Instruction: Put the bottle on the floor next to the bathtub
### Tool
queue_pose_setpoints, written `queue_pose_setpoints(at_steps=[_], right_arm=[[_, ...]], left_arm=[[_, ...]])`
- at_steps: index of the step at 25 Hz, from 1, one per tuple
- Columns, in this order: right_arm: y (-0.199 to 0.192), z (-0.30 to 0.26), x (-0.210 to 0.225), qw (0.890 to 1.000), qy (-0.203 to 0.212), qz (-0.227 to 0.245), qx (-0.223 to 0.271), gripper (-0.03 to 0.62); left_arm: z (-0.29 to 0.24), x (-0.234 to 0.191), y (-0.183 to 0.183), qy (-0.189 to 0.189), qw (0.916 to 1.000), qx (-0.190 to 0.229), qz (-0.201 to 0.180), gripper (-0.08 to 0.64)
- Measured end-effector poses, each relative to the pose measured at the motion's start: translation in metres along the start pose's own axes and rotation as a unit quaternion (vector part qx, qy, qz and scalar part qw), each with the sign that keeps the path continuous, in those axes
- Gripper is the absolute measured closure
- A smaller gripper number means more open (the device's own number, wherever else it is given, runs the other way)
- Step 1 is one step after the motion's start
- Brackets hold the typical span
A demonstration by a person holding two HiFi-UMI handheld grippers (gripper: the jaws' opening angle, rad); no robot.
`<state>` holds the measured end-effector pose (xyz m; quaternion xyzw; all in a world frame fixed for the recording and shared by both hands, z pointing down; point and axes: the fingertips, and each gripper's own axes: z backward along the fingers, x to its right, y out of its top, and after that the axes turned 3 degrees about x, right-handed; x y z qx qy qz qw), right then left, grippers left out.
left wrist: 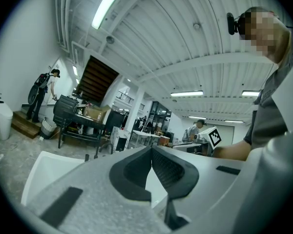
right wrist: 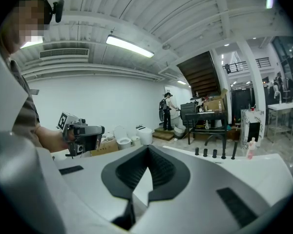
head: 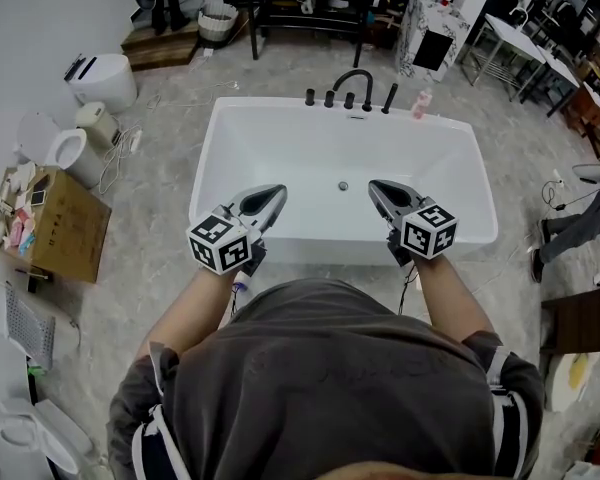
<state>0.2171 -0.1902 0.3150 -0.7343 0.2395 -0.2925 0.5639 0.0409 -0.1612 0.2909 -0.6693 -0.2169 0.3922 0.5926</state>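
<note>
Above the bathtub (head: 320, 250) rim, the left gripper (head: 277, 193) and right gripper (head: 375, 186) hang clenched, empty; the pink bottle (head: 421, 103) stands beyond the right one.

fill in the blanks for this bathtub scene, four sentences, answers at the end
1. The left gripper and right gripper both have their jaws ___, with nothing between them.
2. In the head view, the pink bottle stands at the far ___ corner of the bathtub.
3. The faucet at the tub's far rim is ___ in colour.
4. In the head view, the cardboard box sits to the tub's ___.

Missing words: shut; right; black; left
</note>
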Motion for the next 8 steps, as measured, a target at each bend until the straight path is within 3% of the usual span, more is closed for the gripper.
queue_pose_setpoints(at_steps=[8], right_arm=[[0.0037, 0.0006, 0.0006, 1.000, 0.004, 0.009, -0.004, 0.601]], left_arm=[[-0.0052, 0.0028, 0.0048, -0.003, 1.0000, -0.001, -0.003, 0.555]])
